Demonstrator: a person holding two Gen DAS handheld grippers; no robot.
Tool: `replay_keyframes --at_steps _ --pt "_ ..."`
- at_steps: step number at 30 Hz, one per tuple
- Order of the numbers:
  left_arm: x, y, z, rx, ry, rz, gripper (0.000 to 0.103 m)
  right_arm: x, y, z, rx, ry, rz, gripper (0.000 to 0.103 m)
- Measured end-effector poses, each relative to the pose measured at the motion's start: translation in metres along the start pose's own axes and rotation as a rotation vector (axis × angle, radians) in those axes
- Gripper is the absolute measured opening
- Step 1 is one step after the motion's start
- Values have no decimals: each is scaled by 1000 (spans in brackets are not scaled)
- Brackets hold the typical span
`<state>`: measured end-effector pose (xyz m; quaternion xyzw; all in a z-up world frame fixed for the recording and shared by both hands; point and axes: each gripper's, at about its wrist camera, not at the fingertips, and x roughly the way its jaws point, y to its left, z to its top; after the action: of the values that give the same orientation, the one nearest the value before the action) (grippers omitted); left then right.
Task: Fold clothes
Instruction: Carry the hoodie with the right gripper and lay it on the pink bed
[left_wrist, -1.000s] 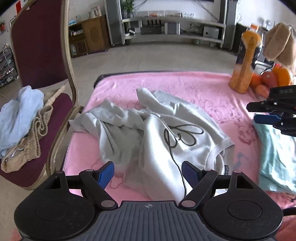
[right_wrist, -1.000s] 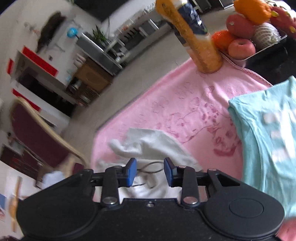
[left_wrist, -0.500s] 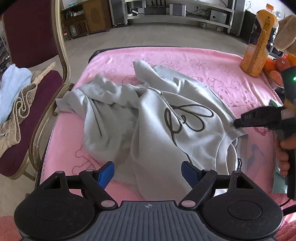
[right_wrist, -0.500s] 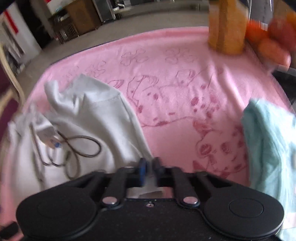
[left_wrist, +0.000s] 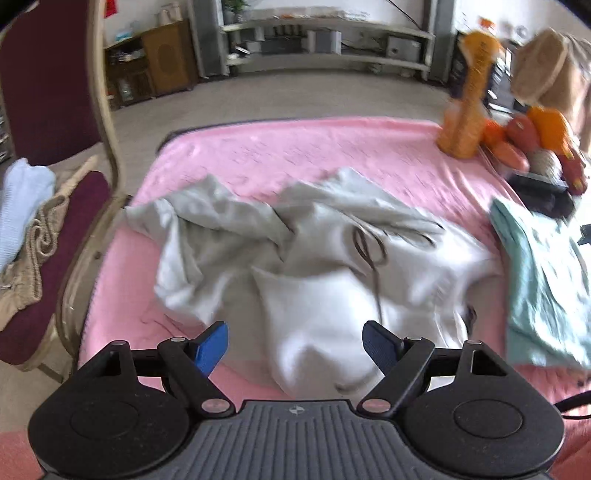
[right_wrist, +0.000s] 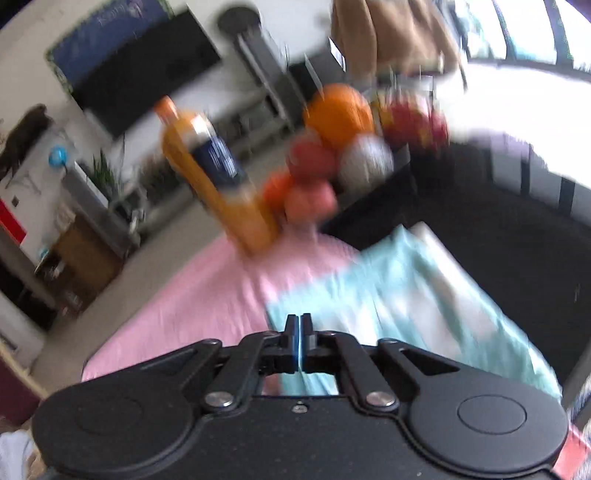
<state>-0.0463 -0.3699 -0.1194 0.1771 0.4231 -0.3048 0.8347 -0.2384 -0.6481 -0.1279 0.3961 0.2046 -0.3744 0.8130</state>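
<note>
A light grey sweatshirt (left_wrist: 332, 295) with a dark looped print lies rumpled on the pink blanket (left_wrist: 295, 155). My left gripper (left_wrist: 295, 332) hangs open just above the sweatshirt's near edge, with cloth below the gap but not pinched. A teal shirt (left_wrist: 543, 280) lies flat at the blanket's right side. My right gripper (right_wrist: 299, 325) is over the near corner of that teal shirt (right_wrist: 406, 288). Its jaws are almost together and opening a crack, and I see no cloth between them. The right wrist view is blurred.
An orange juice bottle (left_wrist: 467, 110) and a pile of fruit (left_wrist: 535, 140) stand at the far right corner. A maroon chair (left_wrist: 55, 92) at the left holds a heap of clothes (left_wrist: 22, 221). Floor and shelves lie beyond the blanket's far edge.
My right gripper closed at the sweatshirt's right edge, then swung right over the teal shirt and left the left wrist view. The sweatshirt's right side has shifted and bunched.
</note>
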Motion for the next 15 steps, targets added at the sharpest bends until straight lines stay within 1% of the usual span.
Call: replay_keyframes --at_steps 1,2,3,4,7,9,12,14,15 --pt "0 -1 -4 4 12 -8 80 3 -5 -3 0 39 20 8" --pt "1 0 -8 -4 26 -9 80 6 -10 -6 0 77 41 12" --pt "2 2 -13 -16 41 -8 80 8 -12 -9 -9 108 63 17" --pt "3 4 -18 -31 60 -10 79 10 -10 -11 -29 130 88 19" --pt "8 11 -32 -105 125 -38 79 22 5 -17 -101 174 142 20" --pt "11 16 -36 -160 153 -50 80 27 22 -11 -154 182 177 21" --pt "11 25 -34 -219 148 -30 79 32 58 -4 -244 185 227 25" --pt "7 31 -29 -231 121 -21 79 38 84 3 -337 194 246 31" --pt "6 33 -25 -225 103 -15 80 43 100 5 -401 205 246 38"
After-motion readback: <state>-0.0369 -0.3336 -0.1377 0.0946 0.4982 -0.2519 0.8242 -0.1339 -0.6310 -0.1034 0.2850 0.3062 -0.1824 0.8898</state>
